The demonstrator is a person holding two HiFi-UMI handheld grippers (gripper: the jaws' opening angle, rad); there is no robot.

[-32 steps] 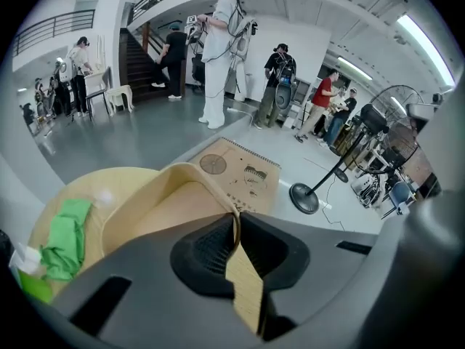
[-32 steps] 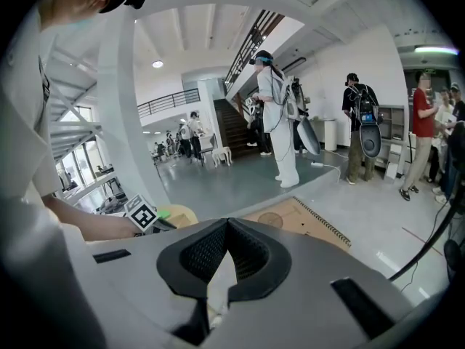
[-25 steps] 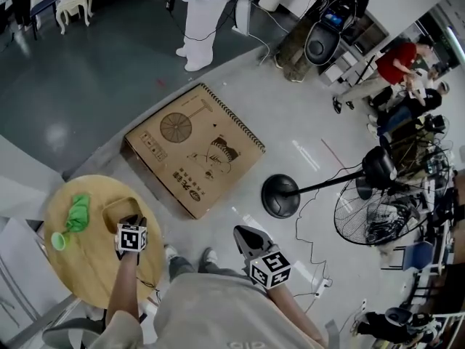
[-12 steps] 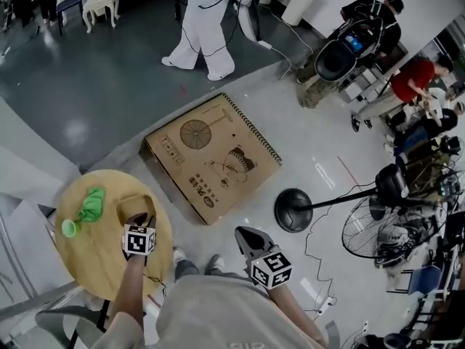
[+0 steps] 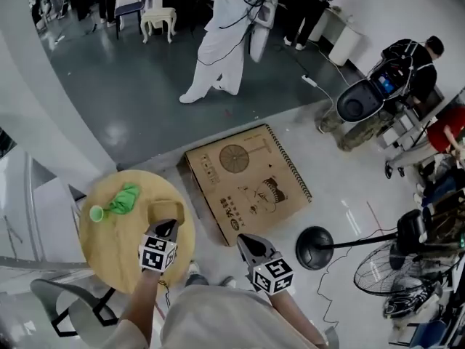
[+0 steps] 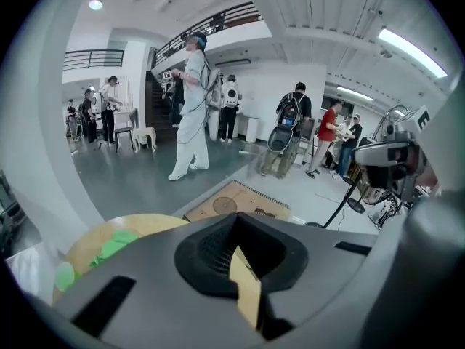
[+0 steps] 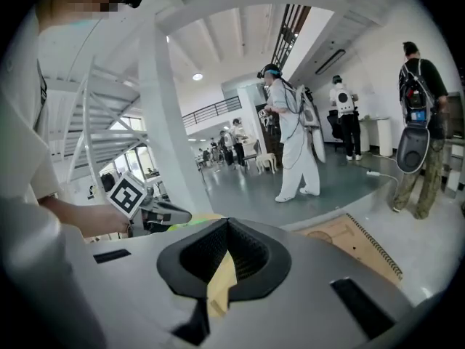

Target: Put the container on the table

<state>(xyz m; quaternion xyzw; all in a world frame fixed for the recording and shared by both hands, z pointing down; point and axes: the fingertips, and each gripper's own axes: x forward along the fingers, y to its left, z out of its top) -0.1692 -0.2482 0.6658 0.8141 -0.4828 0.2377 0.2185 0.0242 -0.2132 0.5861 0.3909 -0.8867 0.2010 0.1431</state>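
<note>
A tan open container stands on the round wooden table, near its right edge. My left gripper hangs just above the container's near side, its jaws shut with nothing between them. In the left gripper view the left gripper looks out over the table, and the container is hidden below it. My right gripper is off the table's right side over the floor, shut and holding nothing. The right gripper view has the right gripper with the left gripper to its left.
A green cloth with a small green cup lies on the table's far left. A flat cardboard box lies on the floor beside the table. A fan on a black round base stands at right, a chair at lower left. People stand beyond.
My left gripper has lifted off the container, which stays on the table. The right gripper has shifted a little. The head view has swung, so the table sits further right in the picture.
</note>
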